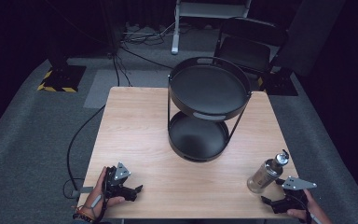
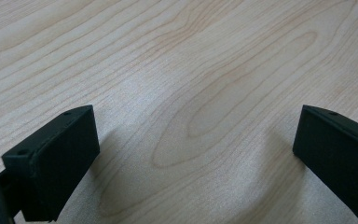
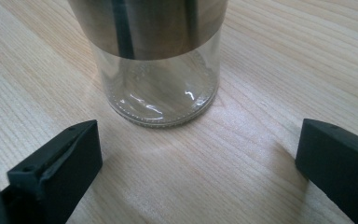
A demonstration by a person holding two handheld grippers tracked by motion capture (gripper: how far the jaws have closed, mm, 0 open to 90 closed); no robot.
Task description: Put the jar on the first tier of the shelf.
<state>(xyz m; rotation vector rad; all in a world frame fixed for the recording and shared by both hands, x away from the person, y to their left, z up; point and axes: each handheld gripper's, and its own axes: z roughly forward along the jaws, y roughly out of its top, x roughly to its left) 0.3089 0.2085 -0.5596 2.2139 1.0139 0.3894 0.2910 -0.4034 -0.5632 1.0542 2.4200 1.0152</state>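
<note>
Resting low on the wooden table [image 1: 135, 121], our left gripper [image 1: 137, 190] gapes wide over bare wood. Our right gripper [image 1: 266, 200], equally wide, faces a glass bottle [image 1: 264, 174] standing just beyond its jaws; we read no label on it

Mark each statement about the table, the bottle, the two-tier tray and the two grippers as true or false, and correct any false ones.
1. The bottle stands upright on the table. True.
2. The right gripper is shut on the bottle. False: its jaws are open, short of it.
3. The two-tier tray holds a cup. False: both tiers are empty.
4. The left gripper is open over bare wood. True.
</note>
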